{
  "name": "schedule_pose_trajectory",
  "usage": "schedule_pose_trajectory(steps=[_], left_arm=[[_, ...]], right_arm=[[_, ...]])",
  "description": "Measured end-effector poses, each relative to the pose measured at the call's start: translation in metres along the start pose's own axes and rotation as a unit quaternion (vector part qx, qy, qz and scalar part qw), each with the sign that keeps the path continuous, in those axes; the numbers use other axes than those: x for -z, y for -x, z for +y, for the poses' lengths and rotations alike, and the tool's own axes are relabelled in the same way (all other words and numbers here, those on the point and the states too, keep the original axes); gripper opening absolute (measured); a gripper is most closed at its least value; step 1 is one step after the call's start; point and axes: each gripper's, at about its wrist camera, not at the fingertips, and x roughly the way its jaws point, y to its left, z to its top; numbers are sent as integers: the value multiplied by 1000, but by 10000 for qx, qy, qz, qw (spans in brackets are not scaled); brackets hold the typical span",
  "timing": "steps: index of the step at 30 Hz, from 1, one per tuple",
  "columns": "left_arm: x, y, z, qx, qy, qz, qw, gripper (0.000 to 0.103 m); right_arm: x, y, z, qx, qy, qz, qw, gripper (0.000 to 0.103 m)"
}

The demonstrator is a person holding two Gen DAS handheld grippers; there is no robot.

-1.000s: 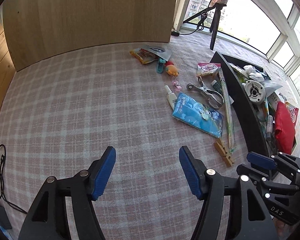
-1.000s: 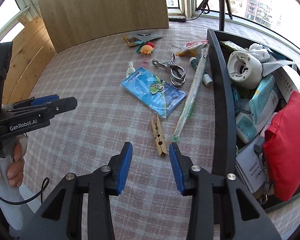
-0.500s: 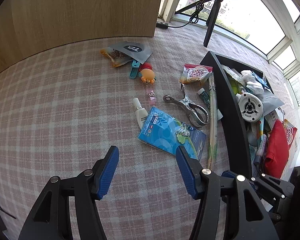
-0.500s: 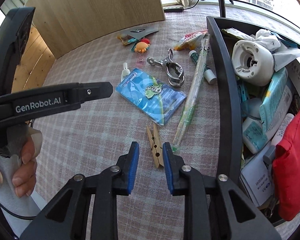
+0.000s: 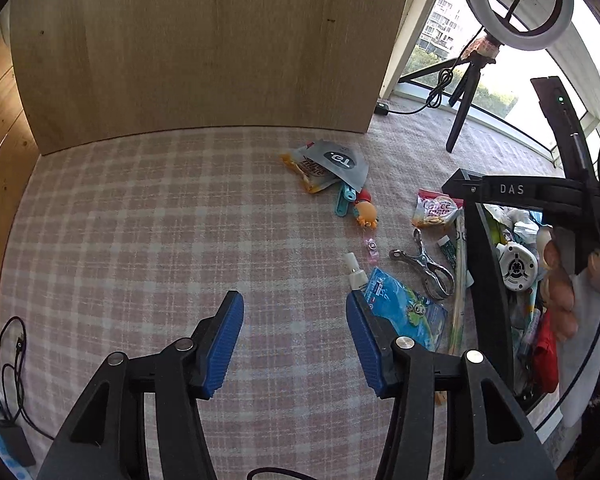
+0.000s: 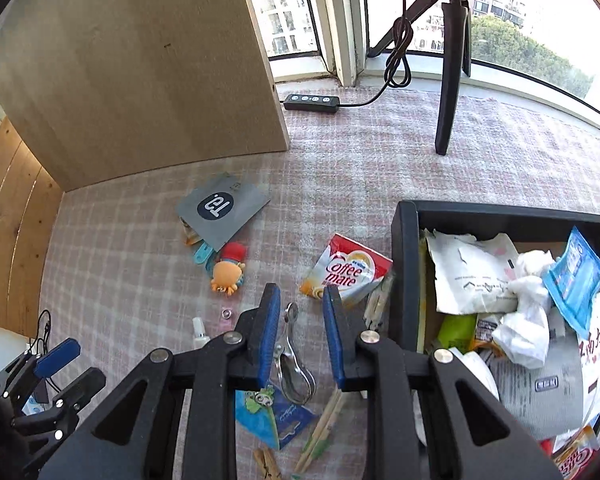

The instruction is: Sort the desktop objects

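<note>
Loose items lie on the checked cloth beside a black bin [image 6: 404, 264] full of packets. My right gripper [image 6: 300, 320] is open and empty above the metal clip [image 6: 294, 364], with the Coffee mate sachet [image 6: 348, 272] just ahead. A blue packet [image 6: 276, 412], chopsticks [image 6: 324, 424] and a wooden peg [image 6: 266, 466] lie below it. My left gripper [image 5: 294, 338] is open and empty over bare cloth, left of the blue packet [image 5: 404, 308] and a small white tube [image 5: 354, 272]. The metal clip [image 5: 428, 264] and bin [image 5: 488, 280] lie to its right.
A grey Ta pouch [image 6: 224, 208], a teal clip [image 6: 202, 254] and an orange octopus toy [image 6: 228, 274] lie further back. A wooden board [image 6: 140, 68] stands behind. A tripod leg [image 6: 450, 80] and a power strip [image 6: 312, 103] are at the back. Cables [image 5: 8, 364] lie at the left edge.
My right gripper has moved forward from over the wooden peg to over the metal clip, its jaws slightly wider. My left gripper has tilted up and stayed open.
</note>
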Motion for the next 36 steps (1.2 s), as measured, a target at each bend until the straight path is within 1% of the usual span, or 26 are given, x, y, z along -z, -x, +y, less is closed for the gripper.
schedule_pose_trajectory(steps=[2,4,7,10,11,14,18,21,24,27,28,30,31,32,33,34,36], left_arm=[[-3,3,11,-20,97,-41,9999,50],[-4,1,19,-83,110,-83,9999,50],[-5,-3,27,-109,151,-112,9998,50],[-5,-9,31,-29,232,-83,9997,50],[-5,-10,33,11,255,-72,9996,50],[-4,-15,34,105,289,-26,9995,50],[0,-19,36,265,318,13,9991,50],[3,-19,40,352,356,6,9987,50],[4,-19,45,452,431,-5,9980,50],[6,-19,48,547,490,-36,9973,50],[7,-18,48,345,943,-139,9949,50],[10,-19,47,391,921,-133,9949,50],[11,-20,46,395,937,-126,9947,50],[13,-21,45,417,914,-100,9949,50],[14,-22,43,431,892,-70,9951,50],[16,-23,41,422,908,-51,9950,50],[19,-24,40,434,857,-9,9954,50]], right_arm=[[-15,-21,-3,117,-38,191,9997,22],[-27,-40,-9,86,105,430,9990,22],[-39,-61,-19,125,0,627,9980,22],[-44,-74,-25,136,-74,783,9968,22],[-44,-76,-26,188,-40,805,9966,19],[-42,-78,-21,335,174,881,9954,19],[-28,-81,-9,530,462,1226,9900,19],[-12,-76,-1,747,785,1314,9854,20],[3,-69,-2,801,784,1430,9833,21],[22,-60,-8,819,594,1501,9835,22],[29,-57,-10,784,514,1531,9838,22],[47,-49,-14,596,240,1611,9848,22],[56,-45,-12,471,130,1647,9851,24],[66,-42,-7,130,26,1706,9853,24],[77,-38,1,-344,-44,1787,9833,24],[88,-34,13,-680,6,1883,9798,24],[105,-22,40,-1468,200,2017,9682,24]])
